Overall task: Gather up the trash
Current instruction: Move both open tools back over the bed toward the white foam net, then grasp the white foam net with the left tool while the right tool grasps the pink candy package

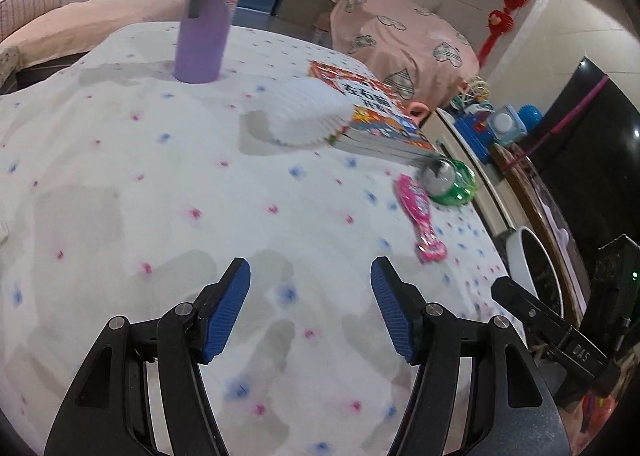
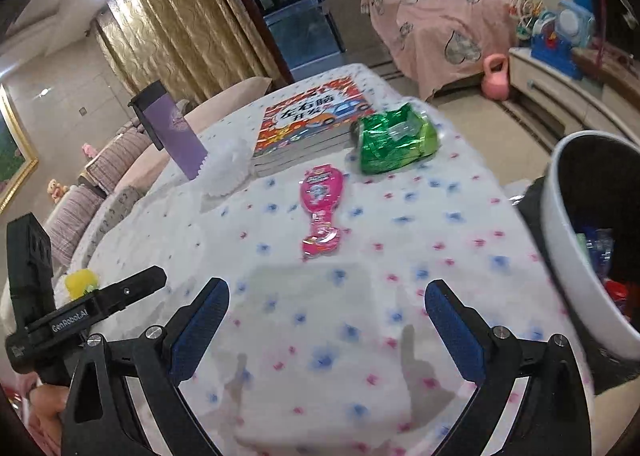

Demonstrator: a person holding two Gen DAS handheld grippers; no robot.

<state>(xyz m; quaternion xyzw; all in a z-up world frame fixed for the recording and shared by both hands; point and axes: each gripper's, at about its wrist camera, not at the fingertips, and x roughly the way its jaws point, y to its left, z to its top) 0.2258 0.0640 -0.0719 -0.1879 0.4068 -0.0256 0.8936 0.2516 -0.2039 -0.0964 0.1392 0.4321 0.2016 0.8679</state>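
A crushed green can lies on the white dotted tablecloth beside a stack of books. A pink wrapper lies flat just in front of it. A white pleated paper liner leans against the books. A white bin with a black liner stands at the table's right edge with trash inside. My left gripper is open and empty over bare cloth. My right gripper is open and empty, short of the pink wrapper.
A purple tumbler stands at the table's far side. The book stack sits behind the trash. The table drops off at the right. A pink covered sofa and a toy shelf lie beyond.
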